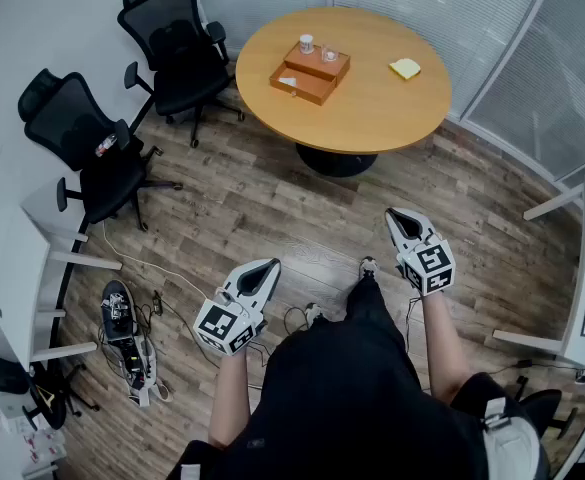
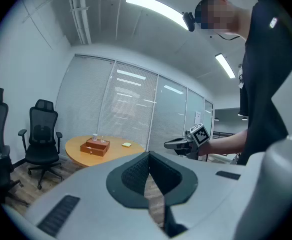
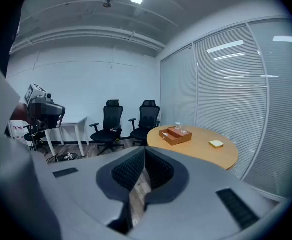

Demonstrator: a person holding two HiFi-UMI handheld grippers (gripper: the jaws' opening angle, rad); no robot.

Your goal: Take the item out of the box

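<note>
A brown wooden box (image 1: 310, 73) with a drawer front stands on the round wooden table (image 1: 372, 118), far ahead of me; two small glasses (image 1: 317, 48) sit on its upper part. The same box (image 2: 97, 147) shows small in the left gripper view and again, as the box (image 3: 174, 134), in the right gripper view. My left gripper (image 1: 269, 265) and right gripper (image 1: 397, 215) hang over the floor near my body, well short of the table. Both are shut with nothing between the jaws, as seen up close on the left gripper (image 2: 148, 156) and the right gripper (image 3: 144, 151).
A yellow pad (image 1: 405, 68) lies on the table's right side. Two black office chairs (image 1: 177, 43) (image 1: 87, 143) stand left of the table. A white desk (image 1: 22, 268) and cables with a power strip (image 1: 132, 343) are at the left, another white table (image 1: 582, 298) at the right.
</note>
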